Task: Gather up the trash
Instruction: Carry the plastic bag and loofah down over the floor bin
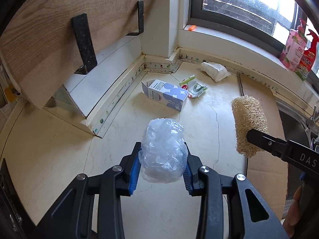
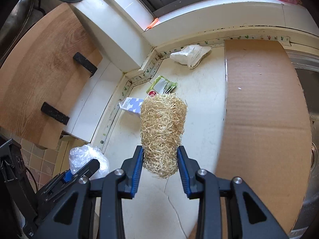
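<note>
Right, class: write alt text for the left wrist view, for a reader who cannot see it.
The left gripper clamps a crumpled clear plastic bag above a pale countertop. Beyond lie a blue-and-white carton, wrappers and a white wad.

A crumpled plastic bag (image 1: 162, 153) sits between the left gripper's (image 1: 162, 159) pads at lower centre of the left wrist view, a loofah (image 1: 248, 125) to its right. Beyond them on the countertop (image 1: 59, 159) lie a carton (image 1: 165, 95), a wrapper (image 1: 196, 88) just right of it, and crumpled paper (image 1: 215, 70) near the window sill (image 1: 229, 37). Cardboard (image 2: 265, 109) lies at right, a wooden shelf (image 1: 49, 39) at upper left.
</note>
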Demonstrator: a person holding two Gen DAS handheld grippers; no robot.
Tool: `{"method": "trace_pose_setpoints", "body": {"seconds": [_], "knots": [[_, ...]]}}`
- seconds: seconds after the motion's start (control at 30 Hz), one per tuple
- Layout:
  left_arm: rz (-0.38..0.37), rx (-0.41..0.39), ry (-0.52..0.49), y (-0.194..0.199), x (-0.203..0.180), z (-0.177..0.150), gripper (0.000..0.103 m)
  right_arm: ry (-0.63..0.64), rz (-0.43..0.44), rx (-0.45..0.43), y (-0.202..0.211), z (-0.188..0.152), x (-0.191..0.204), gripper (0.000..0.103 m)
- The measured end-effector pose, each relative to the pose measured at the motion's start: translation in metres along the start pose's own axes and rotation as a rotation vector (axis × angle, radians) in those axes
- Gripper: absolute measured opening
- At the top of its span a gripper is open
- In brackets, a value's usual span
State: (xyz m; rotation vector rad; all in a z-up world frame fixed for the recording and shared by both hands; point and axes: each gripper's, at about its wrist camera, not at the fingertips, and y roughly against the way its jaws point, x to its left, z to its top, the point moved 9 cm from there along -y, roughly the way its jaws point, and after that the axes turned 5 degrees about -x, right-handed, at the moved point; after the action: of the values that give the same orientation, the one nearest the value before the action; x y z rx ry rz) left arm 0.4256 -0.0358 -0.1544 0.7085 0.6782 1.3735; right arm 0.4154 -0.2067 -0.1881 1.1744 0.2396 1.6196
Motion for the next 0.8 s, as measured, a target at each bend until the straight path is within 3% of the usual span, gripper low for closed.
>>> {"method": "trace_pose_setpoints", "body": {"seconds": [0.47,0.8], "knots": [[-0.132,-0.041,-0.087,0.110,0.015,-0.080,0.035,0.012,-0.078,-0.062,0.110,-0.128,0.042,0.034],[-0.213,-0.031,-0.195,0.163,0.011,-0.162,0.035,0.017,-0.156,-0.043,0.156,-0.234,0.047,0.034]]}}
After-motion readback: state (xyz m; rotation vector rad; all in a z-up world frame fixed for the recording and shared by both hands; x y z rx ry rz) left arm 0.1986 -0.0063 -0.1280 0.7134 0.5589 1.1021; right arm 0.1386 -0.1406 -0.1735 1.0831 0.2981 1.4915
